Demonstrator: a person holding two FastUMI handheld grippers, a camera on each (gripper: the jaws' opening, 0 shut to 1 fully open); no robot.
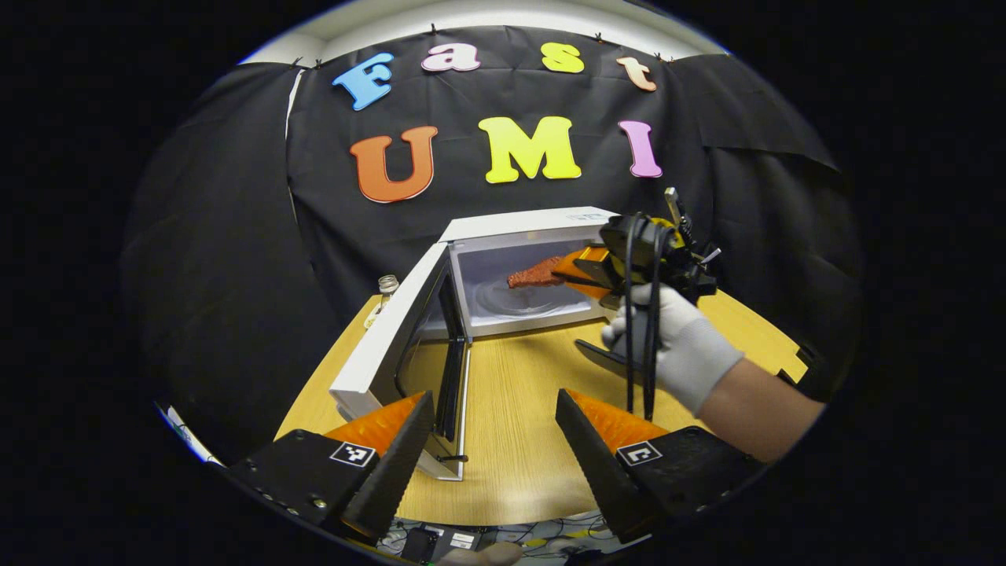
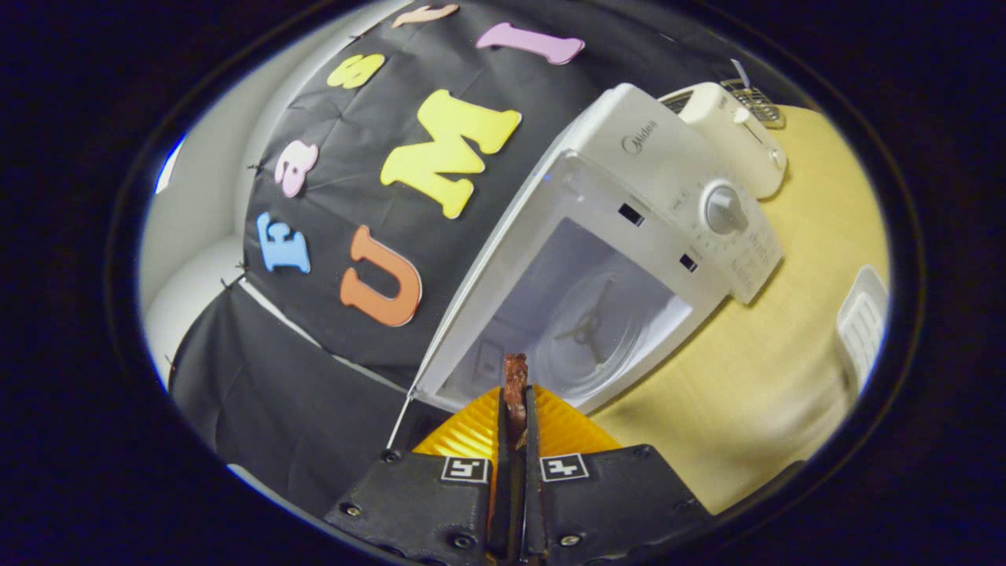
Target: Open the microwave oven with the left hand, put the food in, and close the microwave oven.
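Yellow wooden table (image 1: 519,409) carries everything. Nearest, the left gripper (image 1: 495,440) waits with jaws spread beside the door (image 1: 409,338). Farther, the right gripper (image 2: 515,424) pinches the food (image 2: 515,385) at the microwave (image 2: 629,236) mouth; I'd lower it centrally onto the turntable (image 2: 589,330) before releasing.

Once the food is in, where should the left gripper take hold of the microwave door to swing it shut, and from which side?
Take the microwave door at its free outer edge, nearest the left gripper, coming from the outer white face. It stands swung wide open, hinged at the cavity's left side, so the far edge gives the most leverage. The open left gripper could likely just push there.
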